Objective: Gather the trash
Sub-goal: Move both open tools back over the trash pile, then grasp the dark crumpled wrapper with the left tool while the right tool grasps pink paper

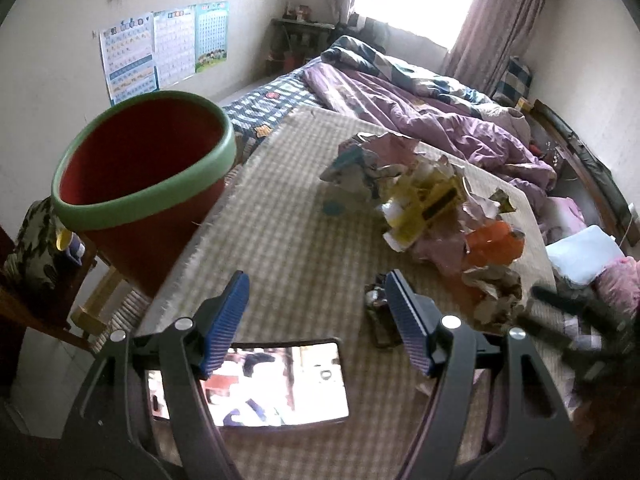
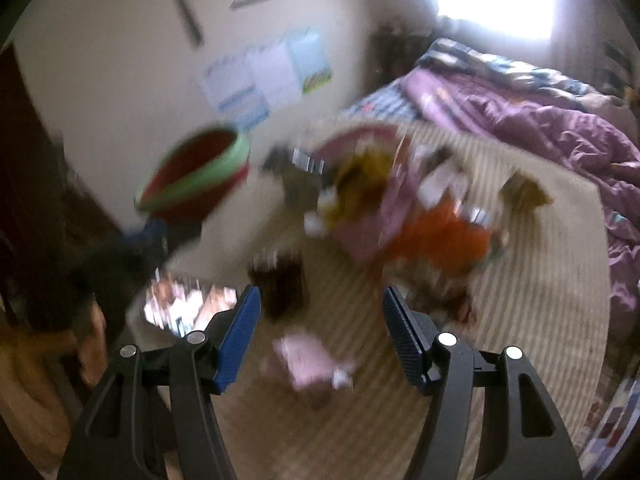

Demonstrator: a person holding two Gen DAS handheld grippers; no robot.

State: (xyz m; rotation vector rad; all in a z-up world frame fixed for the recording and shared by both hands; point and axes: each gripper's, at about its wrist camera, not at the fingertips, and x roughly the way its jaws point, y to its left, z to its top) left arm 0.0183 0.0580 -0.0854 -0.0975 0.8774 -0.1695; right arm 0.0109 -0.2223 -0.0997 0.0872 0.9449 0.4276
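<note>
Trash pile [image 1: 424, 204] on the bed [image 1: 288, 240]

Both claws, left [image 1: 316, 312] and right [image 2: 320, 332], hang half-open and empty; the red bin [image 1: 144, 184] stands nearby.

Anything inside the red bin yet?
The red bin shows only bare red inner wall; no trash is visible in it. Its bottom is hidden behind the green rim, so that part cannot be checked.
</note>
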